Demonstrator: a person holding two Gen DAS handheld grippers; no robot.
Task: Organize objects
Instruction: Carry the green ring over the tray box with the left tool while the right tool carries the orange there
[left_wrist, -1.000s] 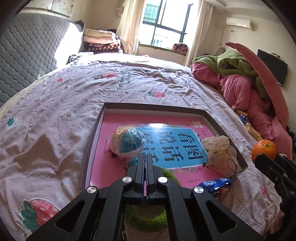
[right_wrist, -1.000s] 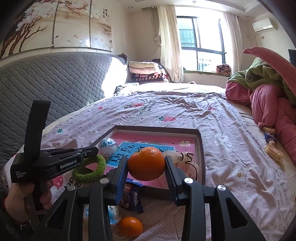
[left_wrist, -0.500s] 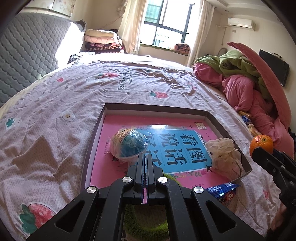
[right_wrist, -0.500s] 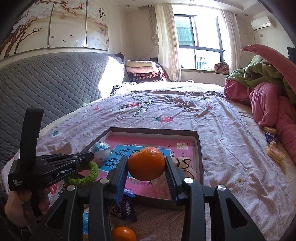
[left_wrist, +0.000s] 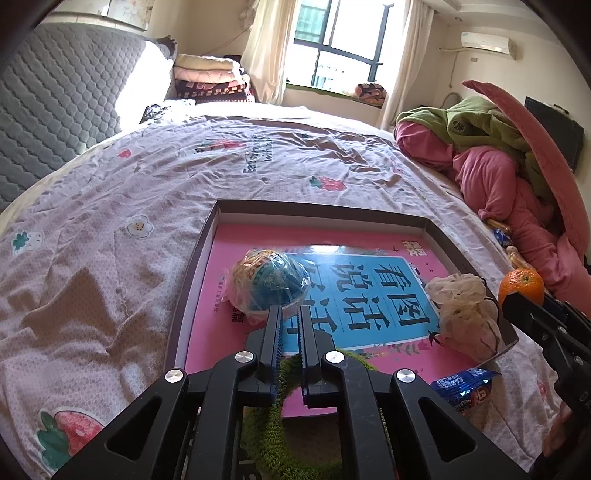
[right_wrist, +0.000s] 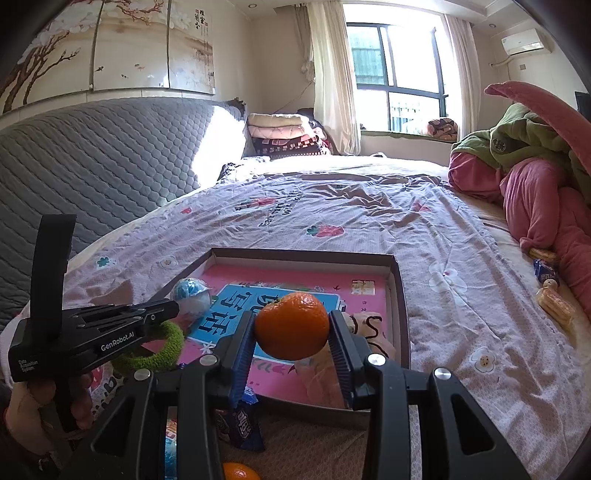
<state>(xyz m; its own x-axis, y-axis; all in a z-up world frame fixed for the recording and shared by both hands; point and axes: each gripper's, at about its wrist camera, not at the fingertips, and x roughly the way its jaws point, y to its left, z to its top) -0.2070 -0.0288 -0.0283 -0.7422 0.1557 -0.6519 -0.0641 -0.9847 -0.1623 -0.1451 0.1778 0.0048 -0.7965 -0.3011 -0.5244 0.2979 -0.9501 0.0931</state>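
Left wrist view, left gripper (left_wrist: 289, 325) jaws now opening, green ring (left_wrist: 284, 417) between them

A round orange mandarin (right_wrist: 291, 325) is seen against a shallow dark-rimmed cardboard box (right_wrist: 402, 306) lined in pink with a blue panel of black characters. A fuzzy green ring (right_wrist: 162, 350) is shown beside it. The pale lilac bedsheet (left_wrist: 110, 229) is patterned with strawberries and flowers.

You see a bed (left_wrist: 110, 221) with a lilac sheet printed with strawberries. On it lies a shallow box (left_wrist: 461, 254), near its front edge a blue snack packet (left_wrist: 461, 384) and an orange (right_wrist: 238, 472), and at the right a pile of pink and green bedding (left_wrist: 498, 166).
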